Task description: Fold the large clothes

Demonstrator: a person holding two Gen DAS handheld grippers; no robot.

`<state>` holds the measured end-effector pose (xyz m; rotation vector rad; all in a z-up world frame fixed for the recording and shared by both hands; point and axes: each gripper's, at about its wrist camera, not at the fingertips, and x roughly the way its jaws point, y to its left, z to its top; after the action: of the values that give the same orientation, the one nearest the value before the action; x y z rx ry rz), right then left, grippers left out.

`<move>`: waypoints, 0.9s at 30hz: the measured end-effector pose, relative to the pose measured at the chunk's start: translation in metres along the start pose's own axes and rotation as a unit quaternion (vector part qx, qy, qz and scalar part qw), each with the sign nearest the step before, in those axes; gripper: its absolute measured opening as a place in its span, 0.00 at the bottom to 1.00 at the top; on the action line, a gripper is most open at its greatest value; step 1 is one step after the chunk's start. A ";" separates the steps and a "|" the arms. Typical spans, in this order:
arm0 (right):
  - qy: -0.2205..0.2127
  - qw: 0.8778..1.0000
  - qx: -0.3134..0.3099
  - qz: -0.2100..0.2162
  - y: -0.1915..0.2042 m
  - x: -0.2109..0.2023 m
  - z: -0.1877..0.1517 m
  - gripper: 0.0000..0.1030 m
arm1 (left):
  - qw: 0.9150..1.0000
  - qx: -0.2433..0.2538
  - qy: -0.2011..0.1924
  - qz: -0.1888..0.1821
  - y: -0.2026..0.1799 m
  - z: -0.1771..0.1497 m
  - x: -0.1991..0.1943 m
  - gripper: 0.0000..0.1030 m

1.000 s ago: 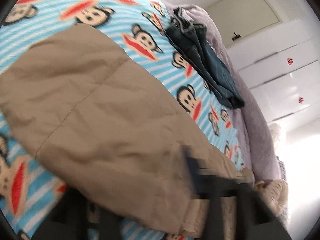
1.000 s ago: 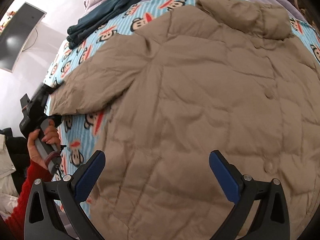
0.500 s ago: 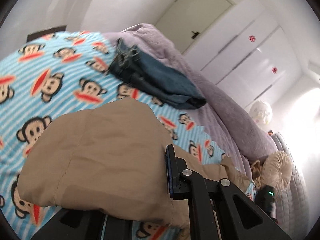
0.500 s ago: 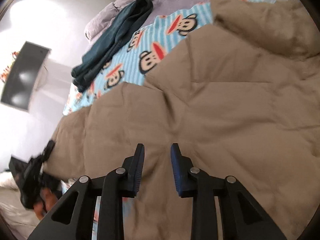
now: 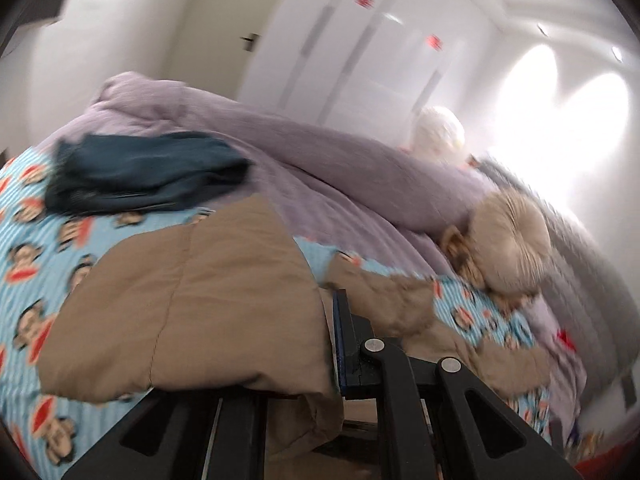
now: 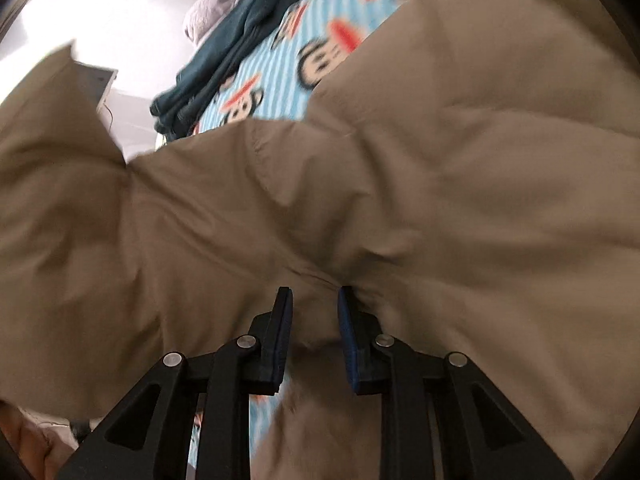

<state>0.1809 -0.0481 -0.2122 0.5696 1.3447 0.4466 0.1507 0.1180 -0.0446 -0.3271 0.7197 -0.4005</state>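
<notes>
Because the tan puffer jacket (image 5: 192,312) is draped over the left gripper (image 5: 320,344), only one blue-padded finger (image 5: 340,340) is seen in the left wrist view; the other is hidden under the fabric, and the jaws are clamped shut on the jacket's sleeve end. Much of that view is smeared by motion blur, so fine detail cannot be made out.

From the right wrist view, the right gripper (image 6: 314,336) is seen closed on a pinched ridge of the jacket's body, with creases radiating from the pads. A raised fold of the jacket fills the frame from 8 to 10 o'clock, and whatever lies behind it is blocked. The jacket is cut off at the frame edge at 3 and 5 o'clock.

The jacket is spread across a blue striped monkey-print blanket (image 5: 36,280), which is left bare at 9 o'clock in the left view and at 12 o'clock in the right view. Dark blue jeans (image 6: 224,52) are piled at the blanket's far edge, clear of the jacket. A lilac duvet (image 5: 320,152) is bunched beyond them, and a beige round cushion (image 5: 508,248) is set at 3 o'clock against a grey quilted headboard (image 5: 580,272). White wardrobe doors (image 5: 360,48) are seen at 12 o'clock.
</notes>
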 end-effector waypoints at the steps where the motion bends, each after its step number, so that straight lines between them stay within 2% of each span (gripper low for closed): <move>1: -0.011 1.000 0.005 -0.003 -0.008 -0.017 -0.006 0.25 | 1.000 0.012 0.009 -0.006 -0.012 0.000 0.009 0.12; 3: -0.046 0.998 0.024 -0.028 -0.033 -0.057 -0.014 0.25 | 0.998 0.045 0.035 -0.011 -0.040 -0.003 0.033 0.12; 6: -0.090 0.991 0.062 -0.075 -0.078 -0.113 -0.027 0.25 | 0.989 0.123 0.078 0.007 -0.087 -0.022 0.079 0.13; 9: -0.118 0.981 0.095 -0.120 -0.118 -0.156 -0.042 0.25 | 0.966 0.218 0.136 0.042 -0.132 -0.066 0.131 0.13; 11: -0.126 0.976 0.111 -0.140 -0.137 -0.174 -0.050 0.25 | 0.951 0.252 0.170 0.056 -0.145 -0.090 0.155 0.13; 12: -0.128 0.973 0.120 -0.148 -0.145 -0.181 -0.053 0.25 | 0.940 0.275 0.190 0.068 -0.153 -0.107 0.168 0.14; 13: -0.128 0.972 0.127 -0.153 -0.152 -0.185 -0.057 0.25 | 0.933 0.290 0.200 0.076 -0.156 -0.118 0.174 0.18; 14: -0.128 0.971 0.132 -0.155 -0.158 -0.188 -0.061 0.25 | 0.927 0.302 0.210 0.077 -0.158 -0.128 0.178 0.39; 15: -0.129 0.969 0.137 -0.157 -0.163 -0.191 -0.063 0.26 | 0.924 0.306 0.217 0.071 -0.161 -0.137 0.178 0.67; 16: -0.129 0.969 0.140 -0.157 -0.170 -0.196 -0.065 0.26 | 0.925 0.306 0.213 0.069 -0.159 -0.141 0.173 0.77; 17: -0.128 0.969 0.143 -0.157 -0.171 -0.196 -0.065 0.30 | 0.927 0.309 0.199 0.068 -0.162 -0.143 0.165 0.84; 20: -0.127 0.969 0.142 -0.160 -0.174 -0.202 -0.066 0.52 | 0.931 0.307 0.186 0.063 -0.167 -0.140 0.146 0.84; 22: -0.126 0.969 0.129 -0.170 -0.174 -0.208 -0.068 0.63 | 0.944 0.277 0.167 0.065 -0.158 -0.131 0.125 0.84; 23: -0.126 0.969 0.112 -0.182 -0.169 -0.213 -0.069 0.72 | 0.950 0.261 0.156 0.070 -0.151 -0.126 0.114 0.84; 24: -0.130 0.969 0.088 -0.193 -0.161 -0.220 -0.073 0.81 | 0.956 0.243 0.142 0.081 -0.142 -0.121 0.100 0.84; 25: -0.138 0.968 0.058 -0.204 -0.150 -0.225 -0.077 0.82 | 0.961 0.223 0.127 0.102 -0.130 -0.118 0.084 0.84; 27: -0.152 0.963 0.000 -0.224 -0.126 -0.230 -0.082 0.82 | 0.964 0.187 0.111 0.155 -0.103 -0.117 0.062 0.84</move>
<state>0.0566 -0.2759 -0.1226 0.3011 1.1322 -0.0136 0.0873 -0.0181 -0.1196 0.1915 0.8807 -0.2686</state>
